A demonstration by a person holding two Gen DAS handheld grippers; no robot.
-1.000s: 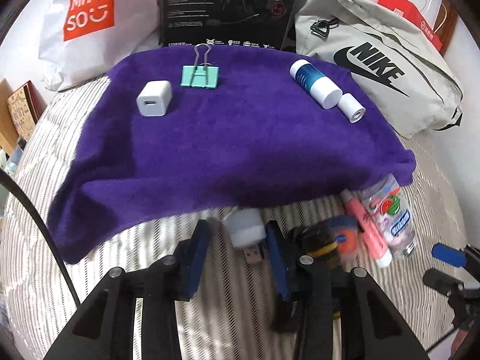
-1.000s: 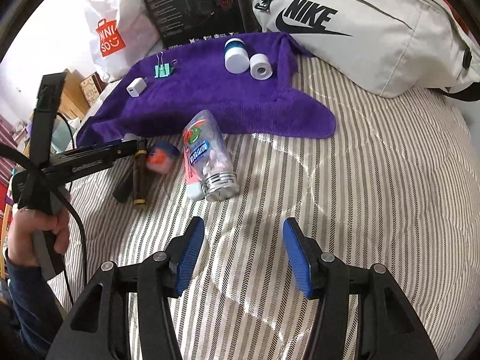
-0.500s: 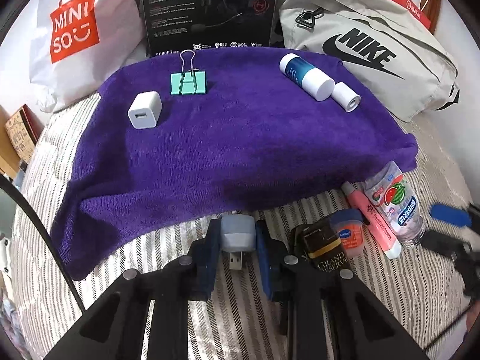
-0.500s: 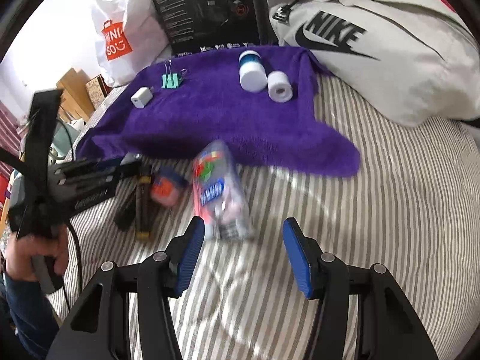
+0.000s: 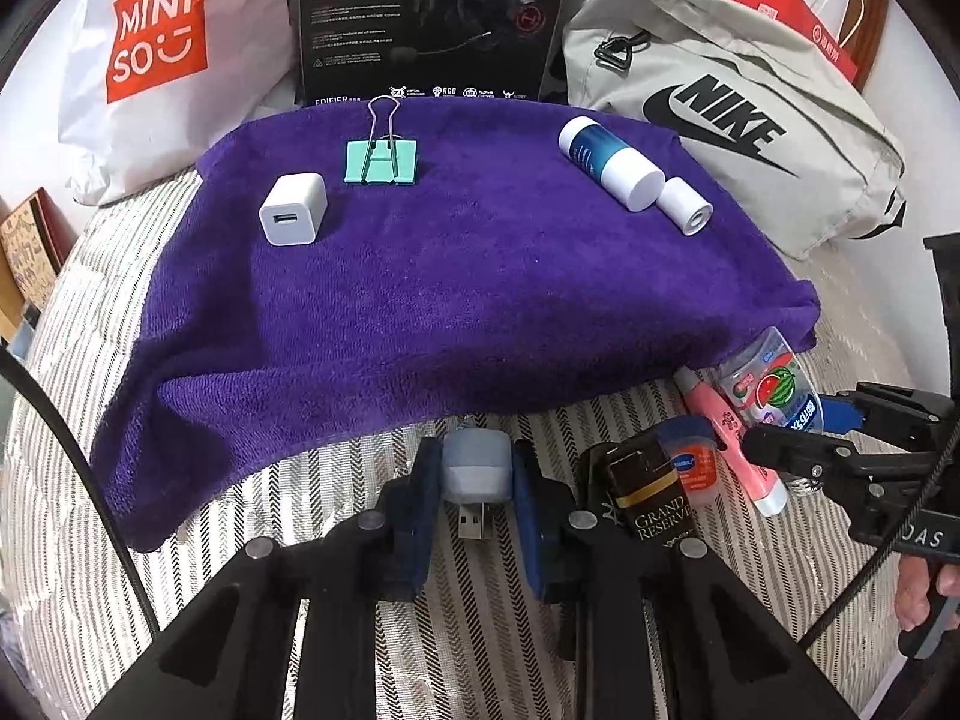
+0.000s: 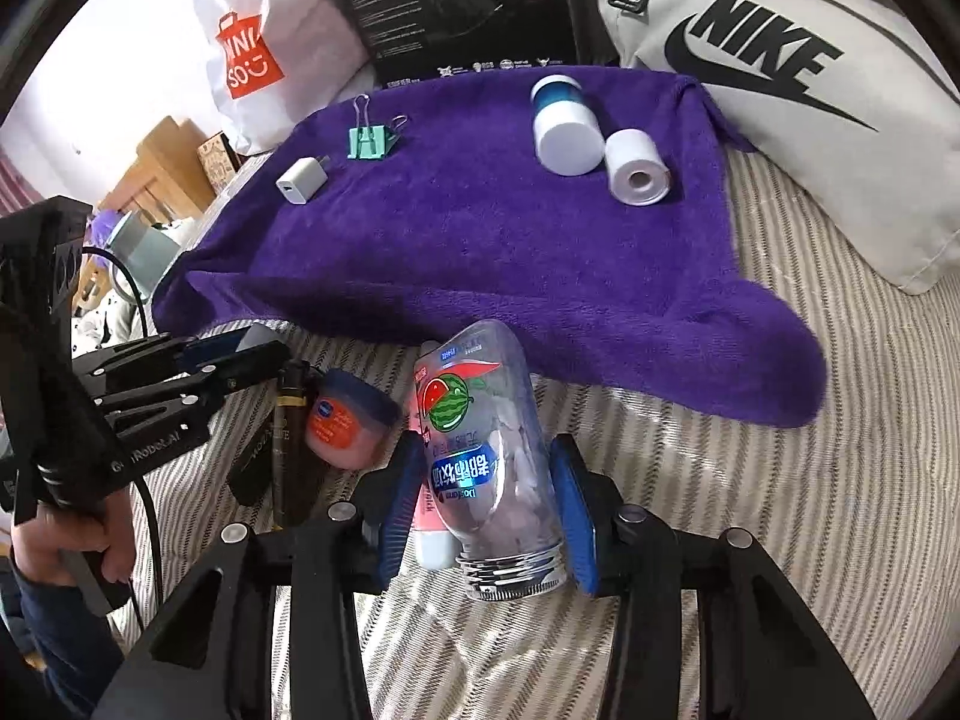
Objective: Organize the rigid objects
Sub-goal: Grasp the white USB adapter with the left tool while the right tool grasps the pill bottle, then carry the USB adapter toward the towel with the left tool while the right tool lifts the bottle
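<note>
Now that our left tool has pinched the small grey-white USB plug-in block, our right tool straddles, spread, the clear plastic watermelon-label bottle; both await the purple towel ahead.

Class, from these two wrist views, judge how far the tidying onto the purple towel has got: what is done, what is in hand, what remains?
Done: the charger cube, binder clip, blue-white bottle and small white roll lie on the purple towel. In hand: the left gripper clamps the USB adapter; the right gripper straddles the watermelon bottle. Left: the orange jar, pink tube and black box.
</note>
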